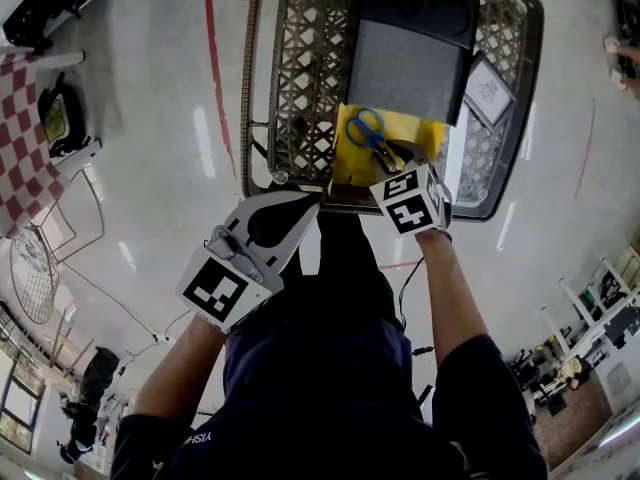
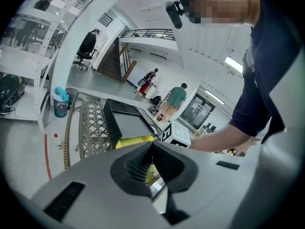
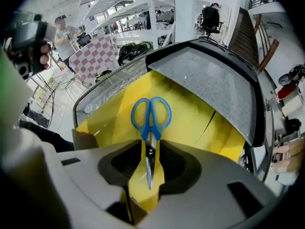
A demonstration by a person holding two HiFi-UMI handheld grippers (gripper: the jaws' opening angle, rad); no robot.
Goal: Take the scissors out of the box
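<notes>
I point the right gripper (image 3: 151, 146) steeply down into the open yellow-lined box (image 3: 190, 116). Its grey ribbed jaws stand apart, straddling the thin steel blades of the blue-handled scissors (image 3: 151, 120) without pressing them. The scissors lie flat on the smooth yellow floor, plastic loops farthest from me, so the blades look like the nearest hold. The left gripper (image 2: 152, 147) has its jaws together by the box's near edge, probably to steady it. The dark, grainy lid (image 3: 214, 85) is tipped back.
</notes>
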